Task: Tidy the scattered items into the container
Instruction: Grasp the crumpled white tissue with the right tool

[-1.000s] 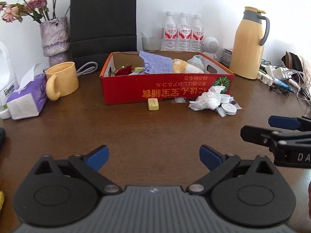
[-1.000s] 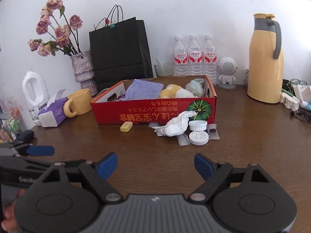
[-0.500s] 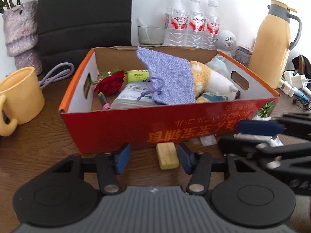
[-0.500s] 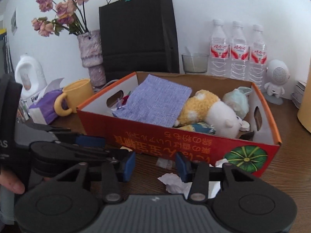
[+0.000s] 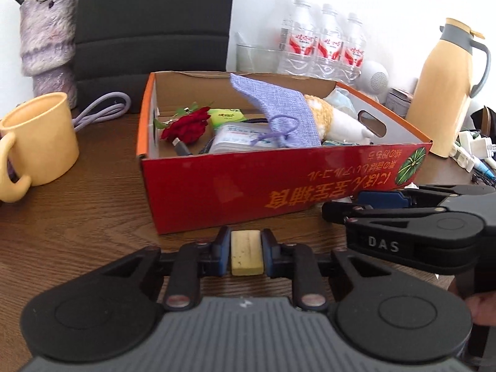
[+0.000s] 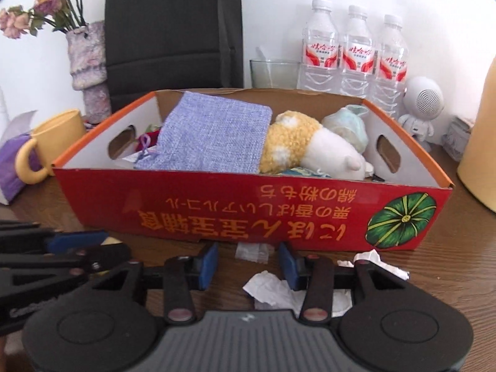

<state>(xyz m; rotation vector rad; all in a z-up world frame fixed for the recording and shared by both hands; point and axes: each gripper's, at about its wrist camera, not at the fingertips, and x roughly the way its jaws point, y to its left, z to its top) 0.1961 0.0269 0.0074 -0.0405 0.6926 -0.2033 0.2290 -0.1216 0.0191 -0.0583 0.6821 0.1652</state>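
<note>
The red cardboard box stands in front of me and holds a lilac pouch, a plush toy, a red rose and packets. My left gripper is low on the table at the box's front wall. Its jaws are closing and its pads press a small yellow block from both sides. My right gripper is just to its right, jaws partly apart over bare wood. A crumpled white tissue lies under its right finger and a small clear packet lies just ahead.
A yellow mug, a vase and a purple tissue pack stand left of the box. Behind it are a black bag, a glass and water bottles. A yellow thermos and cables are on the right.
Both grippers came forward and down to the box's front wall. The left jaws narrowed from wide apart onto the yellow block. The right jaws narrowed over the tissue.
</note>
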